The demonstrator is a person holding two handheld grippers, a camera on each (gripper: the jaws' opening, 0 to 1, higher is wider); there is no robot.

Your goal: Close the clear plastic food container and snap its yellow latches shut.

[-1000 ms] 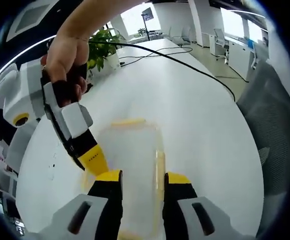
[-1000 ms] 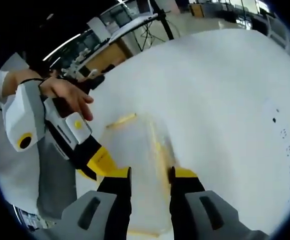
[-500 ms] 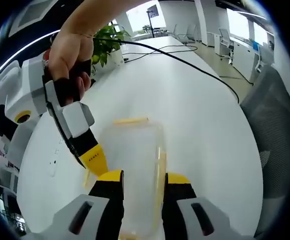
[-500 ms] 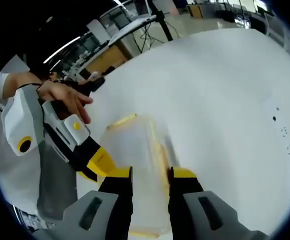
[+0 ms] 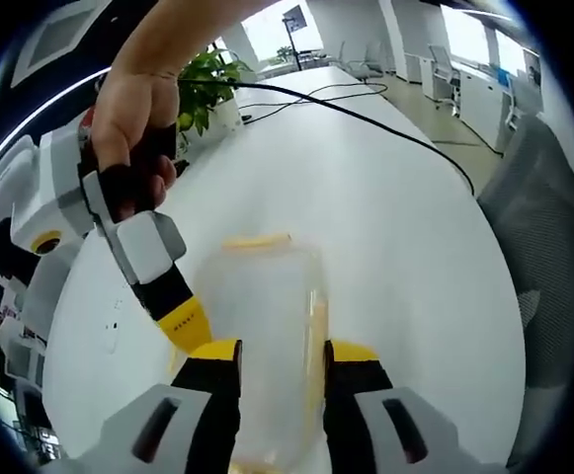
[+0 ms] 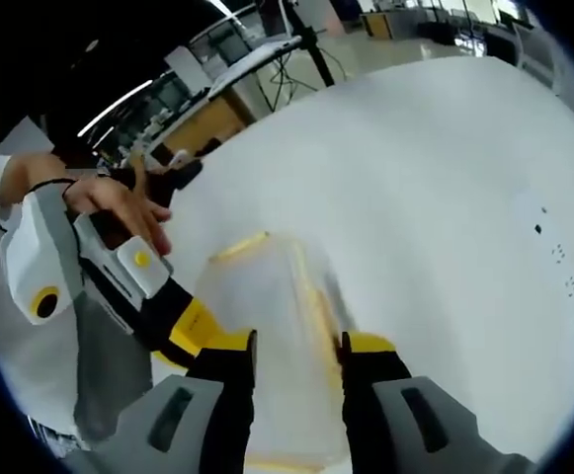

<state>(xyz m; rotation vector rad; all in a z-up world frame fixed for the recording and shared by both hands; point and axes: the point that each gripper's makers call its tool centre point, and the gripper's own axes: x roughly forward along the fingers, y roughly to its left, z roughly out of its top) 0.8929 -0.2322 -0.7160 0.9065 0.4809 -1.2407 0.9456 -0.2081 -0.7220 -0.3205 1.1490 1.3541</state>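
Observation:
The clear plastic container point(image 5: 262, 296) lies flat on the white table point(image 5: 395, 217), with one yellow latch point(image 5: 255, 240) at its far end and another point(image 5: 316, 314) along its right side. My left gripper point(image 5: 279, 354) hovers over its near end, jaws a little apart and clamping nothing. My right gripper point(image 5: 183, 321), held by a hand point(image 5: 133, 118), touches the container's left edge with its yellow tip. In the right gripper view the container point(image 6: 267, 296) sits under my right gripper point(image 6: 296, 346), whose jaws stand slightly apart. There, my left gripper point(image 6: 193, 331) rests at the container's left side.
A black cable point(image 5: 366, 118) runs across the far part of the table, near a potted plant point(image 5: 203, 94). A grey chair point(image 5: 553, 227) stands at the table's right edge. Small dark marks point(image 6: 553, 252) dot the tabletop to the right of the container.
Both views have shifted slightly. The container stays where it was, and both grippers keep their places at it with the same jaw gap.

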